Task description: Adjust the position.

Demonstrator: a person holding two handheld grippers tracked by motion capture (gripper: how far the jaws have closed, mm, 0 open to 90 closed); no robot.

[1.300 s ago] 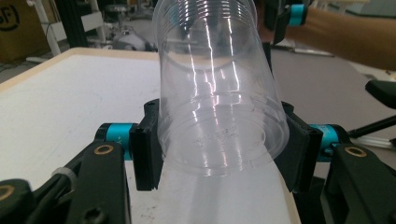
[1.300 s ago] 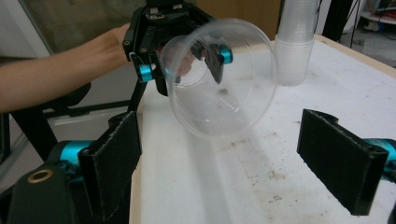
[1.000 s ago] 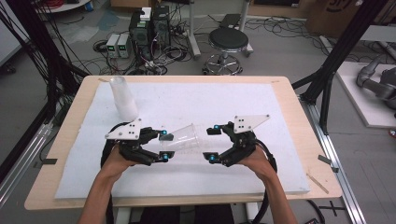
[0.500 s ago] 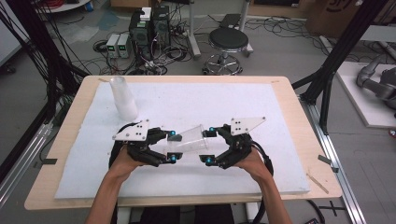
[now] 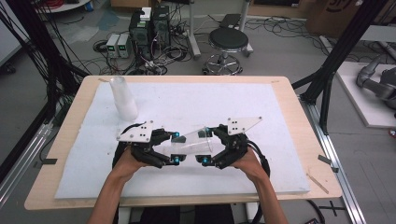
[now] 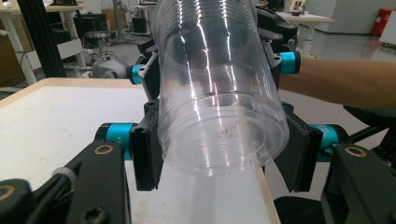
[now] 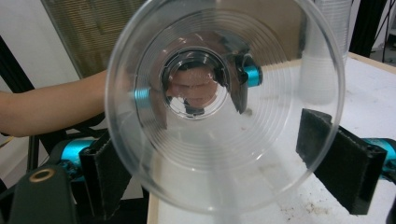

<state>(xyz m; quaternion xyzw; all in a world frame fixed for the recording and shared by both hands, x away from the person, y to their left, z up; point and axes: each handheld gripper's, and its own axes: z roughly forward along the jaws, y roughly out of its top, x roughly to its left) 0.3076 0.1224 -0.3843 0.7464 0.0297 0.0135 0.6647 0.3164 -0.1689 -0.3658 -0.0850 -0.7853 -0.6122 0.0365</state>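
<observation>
A clear plastic cup [image 5: 191,142] lies nearly level above the white mat [image 5: 210,98], held between my two grippers. My left gripper [image 5: 176,148] is shut on its narrow base end; in the left gripper view the black pads [image 6: 145,151] press on both sides of the cup [image 6: 219,93]. My right gripper [image 5: 206,147] is shut on the wide mouth end. In the right gripper view the cup's open mouth [image 7: 224,107] faces the camera, and the pads [image 7: 336,154] sit against its wall just behind the rim.
A tall stack of clear cups [image 5: 123,98] stands upright at the mat's back left and appears at the top right of the right gripper view [image 7: 327,46]. The wooden table edge [image 5: 299,121] frames the mat. A stool [image 5: 229,42] and cables sit beyond the table.
Both hands have drawn slightly closer together. The cup between them has gone from tilted to nearly level. Both grips are unchanged.
</observation>
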